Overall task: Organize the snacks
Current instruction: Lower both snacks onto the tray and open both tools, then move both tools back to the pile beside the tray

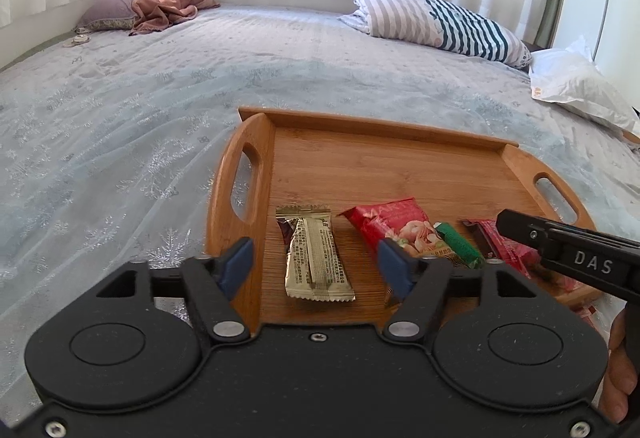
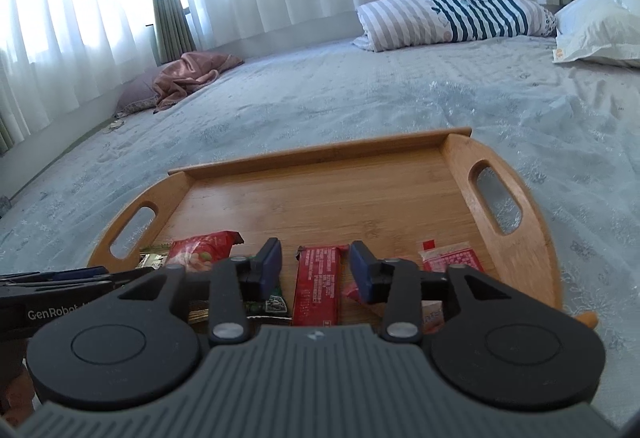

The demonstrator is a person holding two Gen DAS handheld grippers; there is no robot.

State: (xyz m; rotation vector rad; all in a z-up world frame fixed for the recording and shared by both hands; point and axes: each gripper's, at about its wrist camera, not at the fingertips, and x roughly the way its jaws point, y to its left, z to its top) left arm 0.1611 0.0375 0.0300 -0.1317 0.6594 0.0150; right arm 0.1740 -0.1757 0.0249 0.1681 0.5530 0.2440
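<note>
**Inspector:** Tray [image 1: 400,166] on the bed [image 1: 120,118]. Snacks in a row along its near edge. Gold packet [image 1: 316,258] at the left, long axis running near to far, seam up.

**Clerk:** The rest?

**Inspector:** Red shrimp bag [image 1: 384,222], slanted; green packet [image 1: 460,246] lying against it; red bar [image 2: 318,282] lengthwise near to far; a pale red packet [image 2: 452,258] at the right end.

**Clerk:** Grippers?

**Inspector:** Left gripper [image 1: 316,266] spread wide, astride the gold packet, holding nothing. Right gripper [image 2: 316,266] parted, the red bar between its fingers, untouched. Striped pillow [image 1: 440,22] well beyond.
</note>
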